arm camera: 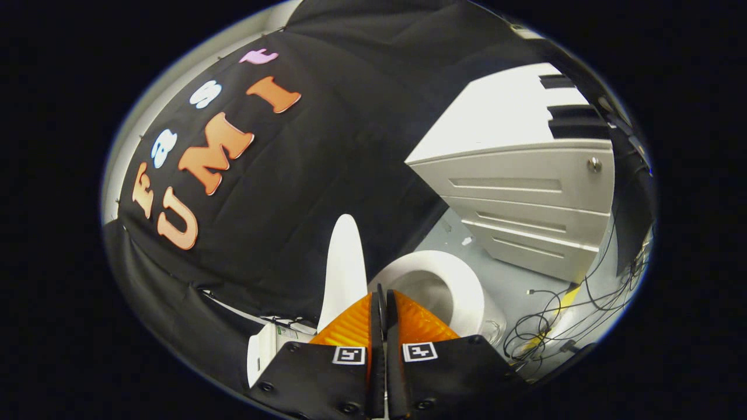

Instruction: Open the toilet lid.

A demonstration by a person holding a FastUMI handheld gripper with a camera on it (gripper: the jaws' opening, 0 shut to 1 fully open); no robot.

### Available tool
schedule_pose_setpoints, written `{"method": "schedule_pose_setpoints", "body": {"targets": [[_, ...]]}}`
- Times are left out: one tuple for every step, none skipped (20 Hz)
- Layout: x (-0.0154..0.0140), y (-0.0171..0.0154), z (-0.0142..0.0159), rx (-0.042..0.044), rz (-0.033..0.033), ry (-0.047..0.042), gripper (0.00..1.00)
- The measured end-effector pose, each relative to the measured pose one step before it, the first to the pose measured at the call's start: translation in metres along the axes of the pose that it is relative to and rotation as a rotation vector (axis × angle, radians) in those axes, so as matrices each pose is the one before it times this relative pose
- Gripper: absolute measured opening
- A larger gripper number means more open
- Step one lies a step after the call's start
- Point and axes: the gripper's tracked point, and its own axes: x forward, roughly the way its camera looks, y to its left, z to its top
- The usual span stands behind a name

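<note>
A white toilet stands just beyond my fingers. Its lid (344, 262) is raised upright, edge-on to me, rising past the left finger. To the right of the lid lies the white seat ring (461, 286) around the open bowl. My gripper (382, 294) is shut, the two fingertips pressed together with nothing between them, close beside the lid's lower edge. The white tank (262, 347) shows behind the left finger.
A white drawer cabinet (525, 192) with a round lock stands beyond the toilet to the right. Black cables (554, 315) lie tangled on the grey floor between the toilet and the cabinet. The black cloth wall hangs behind the lid.
</note>
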Motion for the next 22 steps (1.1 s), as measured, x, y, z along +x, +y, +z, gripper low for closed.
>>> {"method": "schedule_pose_setpoints", "body": {"targets": [[-0.00517, 0.01166, -0.00050, -0.01105, 0.00739, -0.00499, 0.10], [-0.00209, 0.01146, 0.00010, -0.01888, 0.00766, -0.00731, 0.10], [-0.00362, 0.01116, -0.00030, -0.02811, 0.00500, -0.00409, 0.10], [-0.00223, 0.00999, -0.00057, -0.03096, 0.00227, -0.00421, 0.10], [-0.00408, 0.01046, 0.00053, -0.02955, 0.00550, -0.00681, 0.10], [-0.00271, 0.01002, -0.00064, -0.02283, 0.00418, -0.00699, 0.10], [-0.00265, 0.01047, 0.00108, -0.01795, 0.00431, -0.00772, 0.10], [-0.00289, 0.00988, 0.00091, -0.01713, 0.00598, -0.00434, 0.10], [-0.00247, 0.00990, 0.00034, -0.02148, 0.00664, -0.00049, 0.10], [0.00022, 0.01177, 0.00182, -0.02540, 0.00611, 0.00280, 0.10], [-0.00147, 0.00937, 0.00211, -0.02200, 0.00470, 0.00246, 0.10], [-0.00104, 0.00953, 0.00243, -0.01649, 0.00755, -0.00056, 0.10], [-0.00117, 0.00985, 0.00088, -0.01399, 0.00998, -0.00105, 0.10], [-0.00114, 0.00542, -0.00057, -0.01307, 0.00697, 0.00169, 0.10], [-0.00112, 0.00646, 0.00004, -0.00952, 0.00439, 0.00228, 0.10], [-0.00197, 0.00592, 0.00111, -0.01076, 0.00439, 0.00049, 0.10], [-0.00130, 0.00699, 0.00049, -0.01426, 0.00675, -0.00197, 0.10], [-0.00159, 0.00711, -0.00063, -0.01802, 0.00567, 0.00079, 0.10], [-0.00043, 0.01000, 0.00093, -0.02547, 0.00611, -0.00382, 0.10], [-0.00268, 0.01044, -0.00024, -0.02916, 0.00757, -0.00435, 0.10], [-0.00140, 0.01093, 0.00108, -0.03118, 0.00951, -0.00539, 0.10], [-0.00294, 0.01087, 0.00068, -0.02816, 0.00791, -0.00613, 0.10]]}}
